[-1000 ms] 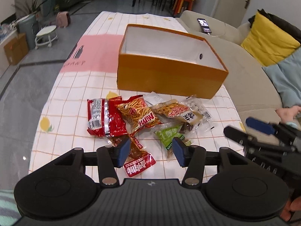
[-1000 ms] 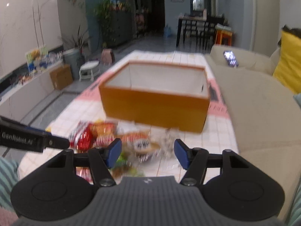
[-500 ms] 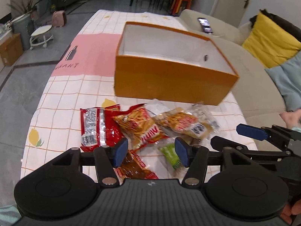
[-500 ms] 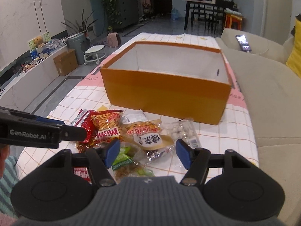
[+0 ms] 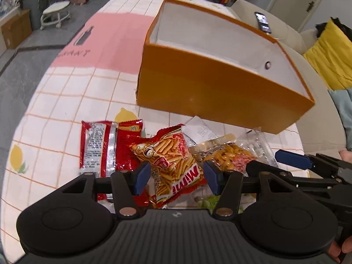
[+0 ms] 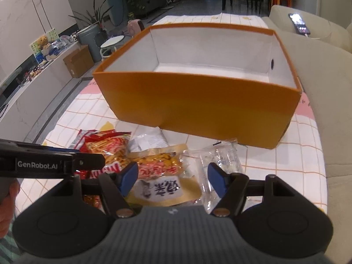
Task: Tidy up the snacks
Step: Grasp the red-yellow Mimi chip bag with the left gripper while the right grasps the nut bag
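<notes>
A: What sits closest to your claws?

B: My left claw (image 5: 176, 177) hangs spread wide, gripping nothing, over the red Mimi stick-snack bag (image 5: 170, 160). My right claw (image 6: 172, 179) is just as wide and bare, above the yellow pouch with the white label (image 6: 161, 179).

A: And beside those?

B: Left of my left claw lies a red packet (image 5: 103, 148), back side up. Right of my right claw lies a clear wrapper (image 6: 220, 160). All rest on the checked table (image 5: 66, 101).

A: Farther ahead?

B: Beyond the heap stands the orange box (image 6: 198, 101), open on top, its white inside bare.
</notes>
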Action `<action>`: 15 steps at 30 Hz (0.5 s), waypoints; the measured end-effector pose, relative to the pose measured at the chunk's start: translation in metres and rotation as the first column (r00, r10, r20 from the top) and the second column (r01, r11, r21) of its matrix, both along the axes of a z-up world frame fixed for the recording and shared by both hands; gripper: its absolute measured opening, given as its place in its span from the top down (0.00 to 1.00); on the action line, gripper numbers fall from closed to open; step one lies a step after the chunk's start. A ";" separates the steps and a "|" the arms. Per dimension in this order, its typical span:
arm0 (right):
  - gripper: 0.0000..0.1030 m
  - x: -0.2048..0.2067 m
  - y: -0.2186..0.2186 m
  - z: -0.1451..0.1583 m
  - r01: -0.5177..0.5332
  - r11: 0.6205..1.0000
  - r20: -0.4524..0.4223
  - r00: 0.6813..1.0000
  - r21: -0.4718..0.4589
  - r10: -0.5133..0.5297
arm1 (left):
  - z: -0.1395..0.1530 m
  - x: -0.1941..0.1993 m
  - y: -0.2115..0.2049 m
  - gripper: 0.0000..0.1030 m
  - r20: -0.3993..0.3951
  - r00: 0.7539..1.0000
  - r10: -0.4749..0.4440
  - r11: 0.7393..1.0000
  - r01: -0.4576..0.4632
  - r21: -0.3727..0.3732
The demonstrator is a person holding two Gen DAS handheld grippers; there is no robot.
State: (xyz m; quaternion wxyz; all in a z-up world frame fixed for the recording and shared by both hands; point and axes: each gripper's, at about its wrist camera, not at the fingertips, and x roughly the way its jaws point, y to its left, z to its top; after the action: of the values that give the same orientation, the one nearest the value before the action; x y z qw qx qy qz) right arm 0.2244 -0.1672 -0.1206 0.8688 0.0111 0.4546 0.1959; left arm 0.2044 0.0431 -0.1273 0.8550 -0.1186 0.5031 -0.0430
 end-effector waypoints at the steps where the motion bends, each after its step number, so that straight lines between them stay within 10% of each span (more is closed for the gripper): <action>1: 0.34 0.003 -0.001 -0.003 -0.004 1.000 -0.010 1.000 0.011 0.005 | -0.003 0.002 0.000 0.37 -0.011 1.000 0.012 1.000 -0.012 -0.010; 15: 0.30 0.030 0.005 -0.032 -0.036 0.987 -0.120 0.991 0.156 0.055 | -0.028 0.021 0.007 0.31 -0.090 0.991 0.103 0.992 -0.109 -0.061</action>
State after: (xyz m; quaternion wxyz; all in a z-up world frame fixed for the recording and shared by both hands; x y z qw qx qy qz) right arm 0.2546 -0.1618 -0.1528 0.8307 0.0796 0.4916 0.2489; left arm 0.2259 0.0500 -0.1551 0.8290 -0.1750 0.5311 -0.0090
